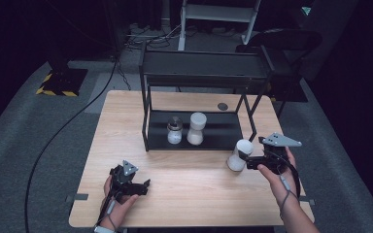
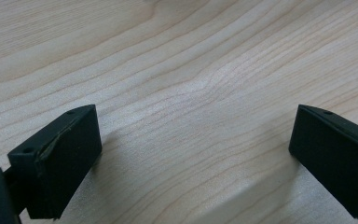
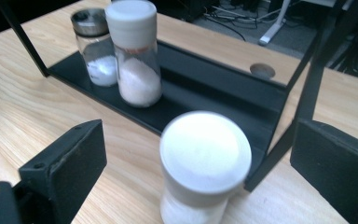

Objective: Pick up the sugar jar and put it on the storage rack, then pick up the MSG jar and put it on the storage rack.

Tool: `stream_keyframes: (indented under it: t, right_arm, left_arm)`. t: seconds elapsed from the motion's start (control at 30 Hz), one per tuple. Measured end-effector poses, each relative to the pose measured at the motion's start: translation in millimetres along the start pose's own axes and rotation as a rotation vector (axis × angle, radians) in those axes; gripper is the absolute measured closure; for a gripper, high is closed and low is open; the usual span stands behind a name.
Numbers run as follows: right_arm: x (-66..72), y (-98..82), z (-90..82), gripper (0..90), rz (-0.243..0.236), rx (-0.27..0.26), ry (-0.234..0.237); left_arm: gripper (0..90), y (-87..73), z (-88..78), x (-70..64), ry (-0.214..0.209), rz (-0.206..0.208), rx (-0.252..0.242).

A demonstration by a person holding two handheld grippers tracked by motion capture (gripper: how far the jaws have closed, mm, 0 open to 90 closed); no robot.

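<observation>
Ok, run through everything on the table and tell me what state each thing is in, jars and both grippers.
Right gripper: open, jaws either side of the white-lidded jar, not touching it.
White-lidded jar: upright on the table, lid on, in front of the rack.
Left gripper: open, jaws wide over bare wood.
Tall white-capped jar: upright on the rack's bottom shelf, capped.
Metal-lidded jar: upright beside it, lid on, partly filled.
Rack: standing, top shelf bare.
</observation>
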State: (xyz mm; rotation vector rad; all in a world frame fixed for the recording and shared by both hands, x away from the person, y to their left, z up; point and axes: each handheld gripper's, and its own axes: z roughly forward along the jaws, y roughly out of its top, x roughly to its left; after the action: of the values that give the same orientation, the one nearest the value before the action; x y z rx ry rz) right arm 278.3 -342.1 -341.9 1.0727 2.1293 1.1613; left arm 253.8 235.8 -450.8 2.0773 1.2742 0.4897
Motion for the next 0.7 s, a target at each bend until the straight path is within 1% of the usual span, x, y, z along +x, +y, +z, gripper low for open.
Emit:
stream_keyframes:
  t: [0.13, 0.4, 0.7]
  right_arm:
    - [-2.3, -8.2, 0.3, 3.4, 0.0, 0.009, -0.006]
    - [-6.4, -22.8, 4.4, 3.4, 0.019, 0.008, -0.006]
    - [-8.7, -31.7, 12.4, 3.4, 0.02, 0.016, 0.001]
  left_arm:
    - [2.2, -0.1, 0.0, -0.1, 0.0, -0.001, 0.0]
    - [2.2, -0.1, 0.3, -0.4, 0.002, -0.004, -0.002]
    - [2.2, -0.1, 0.3, -0.5, 0.002, -0.004, -0.002]
